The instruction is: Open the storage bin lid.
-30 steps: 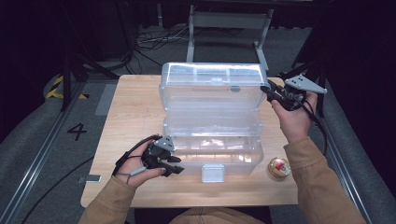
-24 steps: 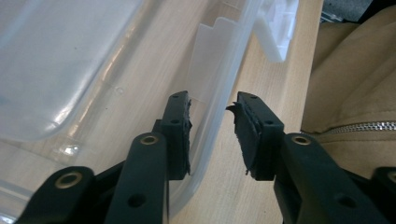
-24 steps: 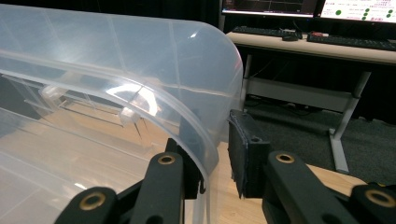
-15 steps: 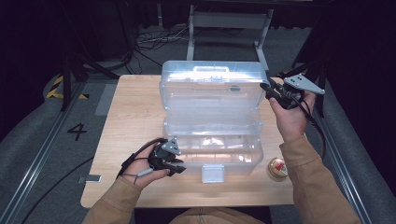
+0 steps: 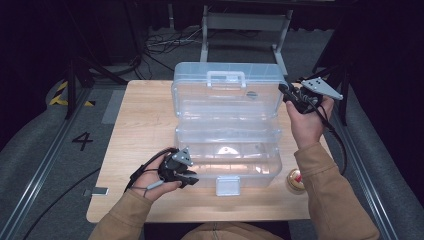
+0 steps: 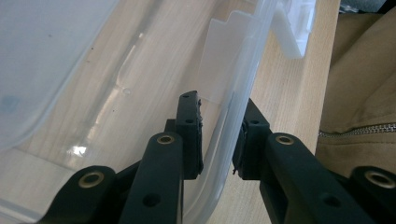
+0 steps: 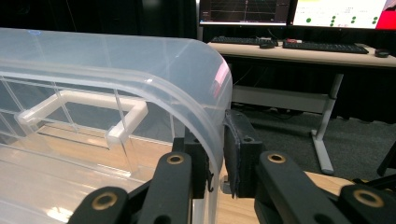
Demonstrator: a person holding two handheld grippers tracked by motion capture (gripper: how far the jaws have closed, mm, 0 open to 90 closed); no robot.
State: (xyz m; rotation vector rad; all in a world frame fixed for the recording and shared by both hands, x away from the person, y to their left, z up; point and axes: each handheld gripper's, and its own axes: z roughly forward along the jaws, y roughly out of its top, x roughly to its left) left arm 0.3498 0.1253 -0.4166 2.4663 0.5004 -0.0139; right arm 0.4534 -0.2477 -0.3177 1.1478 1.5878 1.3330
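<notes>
A clear plastic toolbox stands open on the wooden table, its base in front and its lid raised behind. My left gripper is at the base's front left corner. Its jaws have just been closing, and they are shut on the front wall, one pad on each side. My right gripper is at the lid's right end. Its jaws have also just been closing, and they pinch the curved lid edge between them.
A white latch hangs at the base's front middle, and a white handle sits on the lid. A small round red and gold object lies on the table by my right forearm. A metal frame stands behind the table.
My left gripper has nudged in against the box's front left corner and its jaws have narrowed onto the wall. The right hand and the lid have hardly moved.
</notes>
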